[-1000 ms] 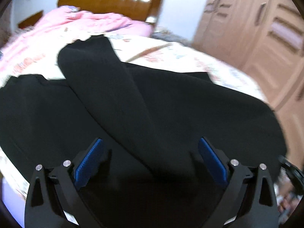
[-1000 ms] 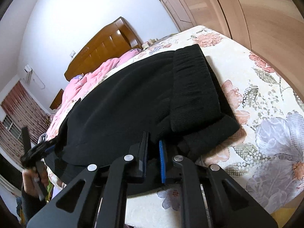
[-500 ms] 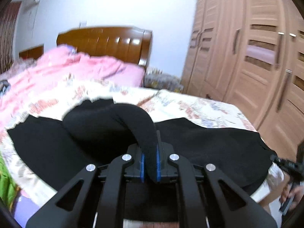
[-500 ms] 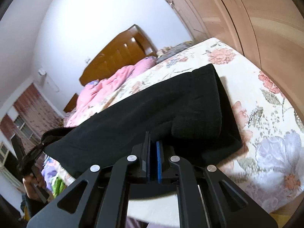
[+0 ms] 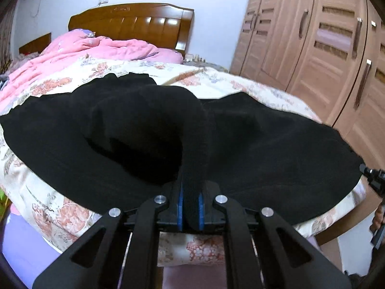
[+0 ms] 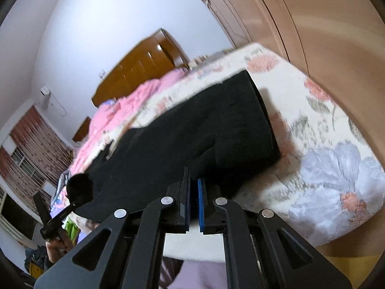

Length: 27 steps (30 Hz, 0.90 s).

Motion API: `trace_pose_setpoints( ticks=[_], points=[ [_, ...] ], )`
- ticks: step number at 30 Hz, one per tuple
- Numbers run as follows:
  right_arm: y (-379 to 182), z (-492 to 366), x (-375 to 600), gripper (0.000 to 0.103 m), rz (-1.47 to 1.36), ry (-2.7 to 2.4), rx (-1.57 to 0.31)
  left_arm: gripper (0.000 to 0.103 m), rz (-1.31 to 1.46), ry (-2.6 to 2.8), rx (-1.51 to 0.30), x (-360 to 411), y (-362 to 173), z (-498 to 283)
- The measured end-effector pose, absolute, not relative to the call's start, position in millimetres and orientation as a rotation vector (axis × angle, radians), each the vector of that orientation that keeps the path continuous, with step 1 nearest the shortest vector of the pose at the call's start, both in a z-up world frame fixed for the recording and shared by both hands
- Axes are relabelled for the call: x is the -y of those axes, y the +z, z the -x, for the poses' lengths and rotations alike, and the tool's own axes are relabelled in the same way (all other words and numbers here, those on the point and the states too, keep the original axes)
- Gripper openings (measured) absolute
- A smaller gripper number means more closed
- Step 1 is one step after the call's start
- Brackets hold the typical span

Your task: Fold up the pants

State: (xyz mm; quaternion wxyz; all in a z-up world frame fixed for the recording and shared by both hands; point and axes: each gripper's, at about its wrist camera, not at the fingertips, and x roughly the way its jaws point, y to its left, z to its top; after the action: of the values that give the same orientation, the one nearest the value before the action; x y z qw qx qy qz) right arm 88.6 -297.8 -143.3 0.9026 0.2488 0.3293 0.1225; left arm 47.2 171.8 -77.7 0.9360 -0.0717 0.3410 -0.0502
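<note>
Black pants (image 5: 264, 144) lie spread across the foot of the flowered bed (image 5: 60, 214). My left gripper (image 5: 190, 207) is shut on a raised fold of the black cloth, which loops up and back over the pants. My right gripper (image 6: 193, 204) is shut on the near edge of the pants (image 6: 192, 132), close to the ribbed waistband end (image 6: 259, 125). The left gripper also shows in the right wrist view (image 6: 72, 202), holding cloth at the far left. The right gripper shows at the right edge of the left wrist view (image 5: 375, 180).
A pink quilt (image 5: 96, 50) and a wooden headboard (image 5: 134, 21) are at the far end of the bed. Wooden wardrobes (image 5: 324, 48) stand along the right. A window with patterned curtains (image 6: 28, 149) is at the left in the right wrist view.
My left gripper went from open over the pants to shut on a fold of cloth and lifted it. My right gripper stayed shut on the pants' edge and pulled it up and back.
</note>
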Motion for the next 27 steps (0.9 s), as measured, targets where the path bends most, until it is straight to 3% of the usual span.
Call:
trace_pose_setpoints(
  ticks=[4,11,15,20,23,25,27],
  points=[
    [-177,-95,296,0.006,-0.543,0.229,-0.758,0.01,0.144,-0.085,-0.715,-171,-92,-47],
    [-154,-91,293,0.006,-0.509,0.258,-0.681,0.009,0.176,-0.086,-0.66,-175,-80,-42],
    [-167,-100,297,0.006,-0.514,0.259,-0.719,0.009,0.133,-0.062,-0.602,-171,-64,-39],
    [-182,-100,304,0.006,-0.571,0.262,-0.733,0.01,0.075,-0.036,-0.673,-166,-90,-43],
    [-171,-100,298,0.011,-0.518,0.255,-0.741,0.025,0.068,-0.052,-0.66,-168,-91,-37],
    [-166,-96,298,0.018,-0.499,0.236,-0.773,0.06,0.082,-0.001,-0.642,-176,-83,-31],
    [-158,-88,299,0.034,-0.454,0.192,-0.78,0.076,0.091,0.072,-0.555,-188,-62,-16]
  ],
)
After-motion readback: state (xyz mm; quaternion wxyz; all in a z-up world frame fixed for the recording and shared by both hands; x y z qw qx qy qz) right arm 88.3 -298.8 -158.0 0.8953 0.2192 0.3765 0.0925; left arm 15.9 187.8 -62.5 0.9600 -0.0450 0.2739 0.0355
